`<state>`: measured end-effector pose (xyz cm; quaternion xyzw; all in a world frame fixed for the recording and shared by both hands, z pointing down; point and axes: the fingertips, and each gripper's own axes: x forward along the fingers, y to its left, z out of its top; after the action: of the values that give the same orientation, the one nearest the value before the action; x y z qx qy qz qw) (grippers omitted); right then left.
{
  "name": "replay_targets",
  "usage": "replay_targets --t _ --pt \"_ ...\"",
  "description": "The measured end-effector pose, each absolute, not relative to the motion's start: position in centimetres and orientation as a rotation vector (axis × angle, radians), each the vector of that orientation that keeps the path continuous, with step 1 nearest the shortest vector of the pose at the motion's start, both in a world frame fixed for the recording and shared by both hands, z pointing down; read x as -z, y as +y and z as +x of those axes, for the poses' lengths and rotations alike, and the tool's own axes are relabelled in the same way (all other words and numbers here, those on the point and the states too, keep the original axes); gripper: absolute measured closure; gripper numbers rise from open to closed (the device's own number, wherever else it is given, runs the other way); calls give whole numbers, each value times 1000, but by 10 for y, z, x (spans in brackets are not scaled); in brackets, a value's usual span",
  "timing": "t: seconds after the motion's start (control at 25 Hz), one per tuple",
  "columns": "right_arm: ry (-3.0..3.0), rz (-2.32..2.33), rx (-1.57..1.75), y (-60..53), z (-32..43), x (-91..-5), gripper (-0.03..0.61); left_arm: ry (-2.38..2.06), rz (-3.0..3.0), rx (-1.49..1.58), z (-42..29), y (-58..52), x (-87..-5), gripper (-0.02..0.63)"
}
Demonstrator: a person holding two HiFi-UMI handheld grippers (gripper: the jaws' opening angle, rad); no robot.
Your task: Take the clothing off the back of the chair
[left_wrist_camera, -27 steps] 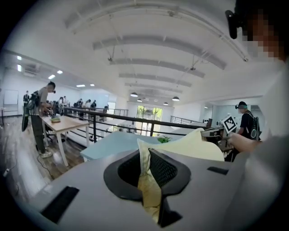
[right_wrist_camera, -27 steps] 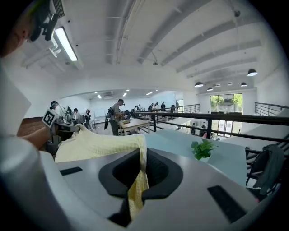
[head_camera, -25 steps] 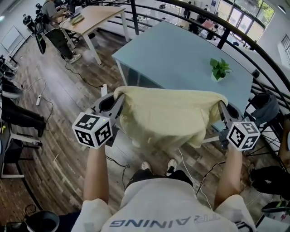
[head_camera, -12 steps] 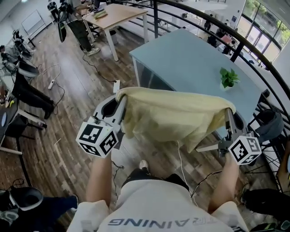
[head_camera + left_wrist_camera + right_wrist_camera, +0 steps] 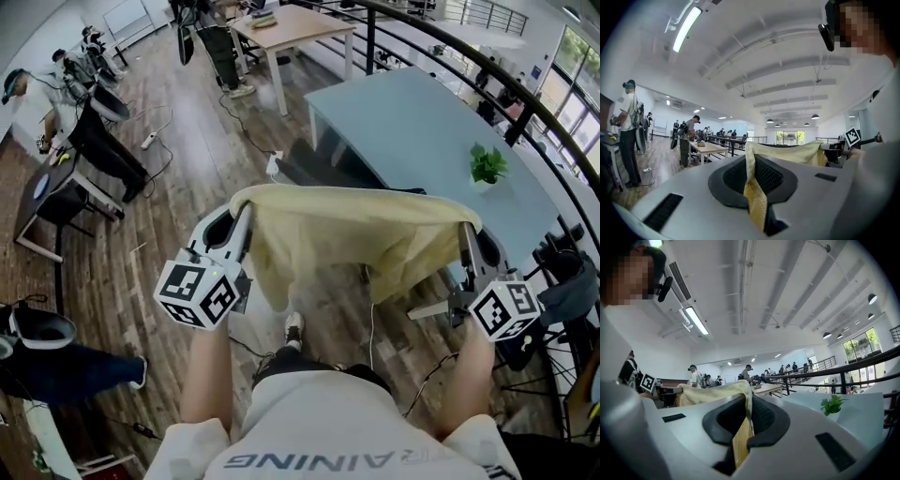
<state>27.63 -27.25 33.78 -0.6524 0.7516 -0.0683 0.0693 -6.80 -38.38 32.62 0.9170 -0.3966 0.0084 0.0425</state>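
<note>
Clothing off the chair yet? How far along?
Looks done: the yellow garment hangs free in the air, draped on nothing. In hand: the left hand-held gripper and right hand-held gripper are each shut on one top corner, with the cloth stretched between them. Left: probably only setting it down.

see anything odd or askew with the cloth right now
Nothing stands out. The yellow garment hangs spread in the air between the left tongs and the right tongs, each shut on a top corner; its lower edge sags unevenly, as loose cloth would.
</note>
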Motion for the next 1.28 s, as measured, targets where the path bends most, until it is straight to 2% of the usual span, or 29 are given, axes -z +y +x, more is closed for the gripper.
replay_targets --t 0.52,1.28 --pt "2362 -1845 235 -220 230 -346 548 -1403 2707 -97 -122 -290 -333 560" --pt "2331 -2003 148 -184 150 -346 551 -1310 2761 -18 -179 -271 -334 560"
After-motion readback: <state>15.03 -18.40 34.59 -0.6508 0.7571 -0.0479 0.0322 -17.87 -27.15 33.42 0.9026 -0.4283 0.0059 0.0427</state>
